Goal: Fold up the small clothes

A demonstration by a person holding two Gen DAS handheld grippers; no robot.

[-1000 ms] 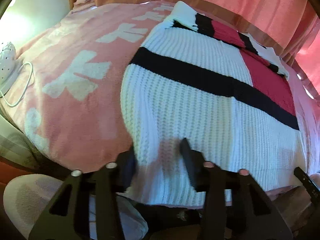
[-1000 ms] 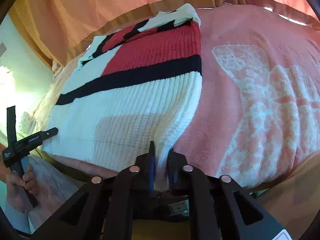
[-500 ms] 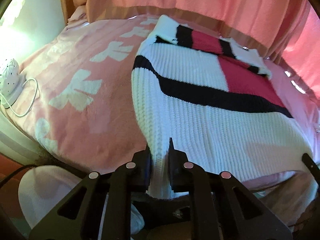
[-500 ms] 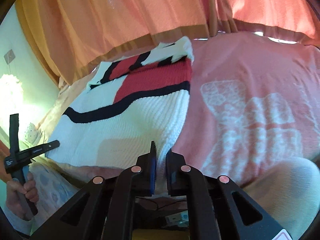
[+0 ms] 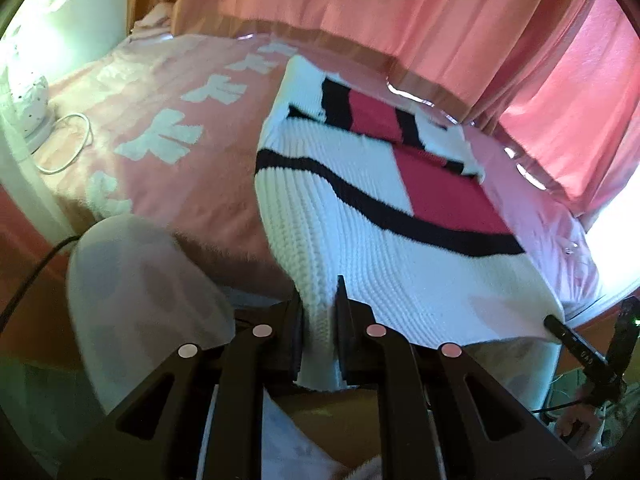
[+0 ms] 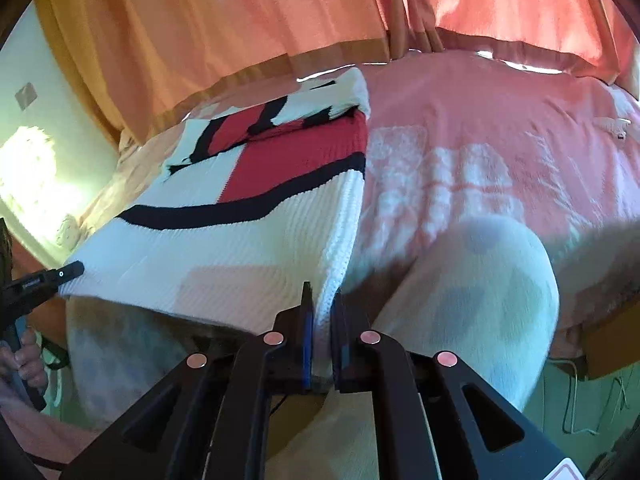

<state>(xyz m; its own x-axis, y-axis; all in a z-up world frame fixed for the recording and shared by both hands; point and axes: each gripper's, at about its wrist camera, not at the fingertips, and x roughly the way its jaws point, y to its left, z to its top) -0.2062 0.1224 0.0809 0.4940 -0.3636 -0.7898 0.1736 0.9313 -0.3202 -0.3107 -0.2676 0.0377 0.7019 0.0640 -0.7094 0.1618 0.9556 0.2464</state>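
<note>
Now both grippers pinch the near hem of the knit sweater (image 5: 352,216), one at each bottom corner. Left gripper (image 5: 319,312): jaws drawn in tight on a bunched fold of white ribbed knit at the sweater's left corner, cloth squeezed between the pads and hanging out below them. Right gripper (image 6: 321,312): jaws likewise narrow, clamped on the white edge at the sweater's right corner; a blue pad shows on its left finger. Sweater is white with a black band, a red block and black-and-white folded sleeves at the far end; it lies flat on a pink bed cover (image 5: 168,176) patterned with white bow shapes, far end near the curtains, near hem lifted off the bed edge and stretched between the 2 grippers. From the left wrist view the other gripper's black tip sits at the far right corner of the hem; from the right wrist view the opposite tip shows at far left, a hand (image 6: 24,356) wrapped round its handle. Pink-orange curtains (image 6: 248,20) hang behind the bed. A white dotted lamp (image 5: 28,100) with a looped white cord stands at the left bedside. A pale knee (image 6: 480,288) shows below the bed edge.
</note>
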